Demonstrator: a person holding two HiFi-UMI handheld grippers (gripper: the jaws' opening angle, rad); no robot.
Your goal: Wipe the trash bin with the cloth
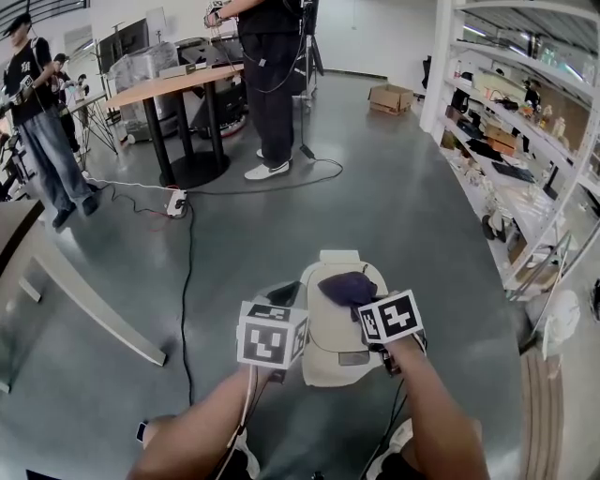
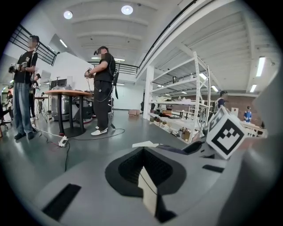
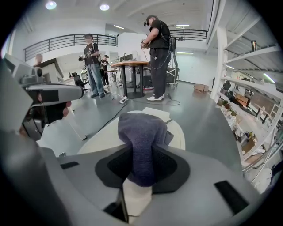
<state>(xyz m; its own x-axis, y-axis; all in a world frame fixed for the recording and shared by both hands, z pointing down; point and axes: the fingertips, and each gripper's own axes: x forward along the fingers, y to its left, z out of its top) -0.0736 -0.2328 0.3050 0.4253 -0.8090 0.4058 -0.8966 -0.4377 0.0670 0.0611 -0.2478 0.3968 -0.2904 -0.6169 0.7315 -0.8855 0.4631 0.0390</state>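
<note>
One trash bin (image 1: 328, 330), one cloth (image 1: 345, 285) — two hand-held grippers (image 1: 281, 295) (image 1: 364, 302).

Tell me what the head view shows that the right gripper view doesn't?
Only the head view shows the person's bare forearms and the black-and-white marker cube on the right tool. Only the right gripper view shows round ceiling lights, a balcony railing, and that tool pinching the cloth up close. Both show the dark purple-grey cloth over the cream plastic trash bin, and the round wooden table.

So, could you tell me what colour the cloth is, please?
Dark bluish purple; the cloth shows best in the right gripper view.
</note>
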